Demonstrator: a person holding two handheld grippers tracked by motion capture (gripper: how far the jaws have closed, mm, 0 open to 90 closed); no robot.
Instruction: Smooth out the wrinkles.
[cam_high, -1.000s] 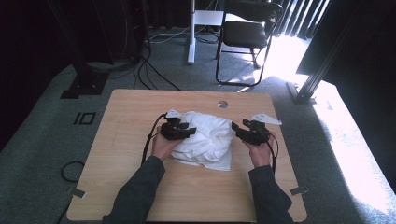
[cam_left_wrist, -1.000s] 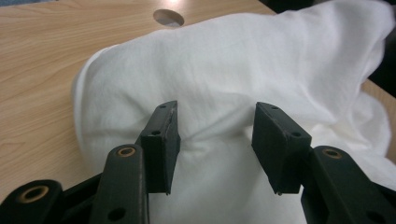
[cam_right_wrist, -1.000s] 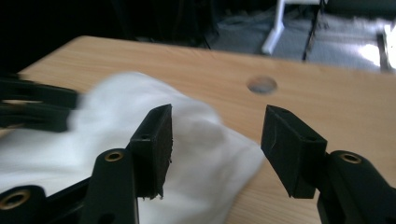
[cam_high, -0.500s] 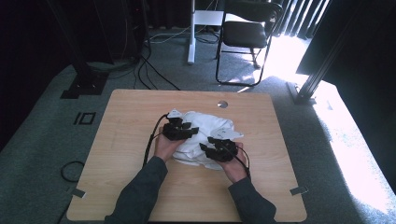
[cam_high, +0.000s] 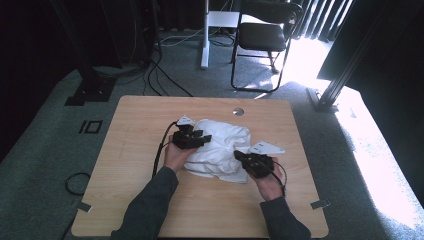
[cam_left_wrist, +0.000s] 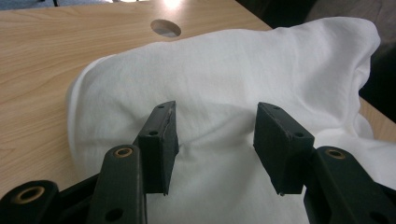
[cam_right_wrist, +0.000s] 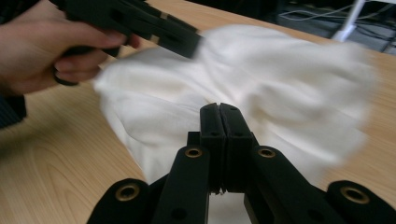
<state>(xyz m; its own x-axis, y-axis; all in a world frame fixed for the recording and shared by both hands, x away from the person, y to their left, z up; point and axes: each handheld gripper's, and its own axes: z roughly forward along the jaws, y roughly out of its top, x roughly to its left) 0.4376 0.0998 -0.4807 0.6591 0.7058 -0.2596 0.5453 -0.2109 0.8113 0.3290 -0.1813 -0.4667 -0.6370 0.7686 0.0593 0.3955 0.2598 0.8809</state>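
A crumpled white cloth (cam_high: 220, 142) lies in the middle of the wooden table (cam_high: 145, 120). My left gripper (cam_high: 204, 137) is at the cloth's left edge. Its jaws stand open and press down on the cloth (cam_left_wrist: 224, 70), with fabric bulging between the left gripper's (cam_left_wrist: 215, 140) pads. My right gripper (cam_high: 240, 156) is at the cloth's near right edge. Its jaws have just been closing, and in the right gripper view my right gripper (cam_right_wrist: 219, 109) is shut at the cloth (cam_right_wrist: 280, 70), whose folds draw toward the tips. The left gripper (cam_right_wrist: 154, 28) and its hand appear there too.
A round cable hole (cam_high: 238, 111) sits near the table's far edge. A black chair (cam_high: 265, 35) and a white stand (cam_high: 205, 35) are on the floor beyond. Cables trail from each gripper toward the near edge. Bare wood surrounds the cloth.
My right gripper has moved from the table's right side in to the cloth's near right edge and its jaws have come together. The left gripper has stayed where it was.
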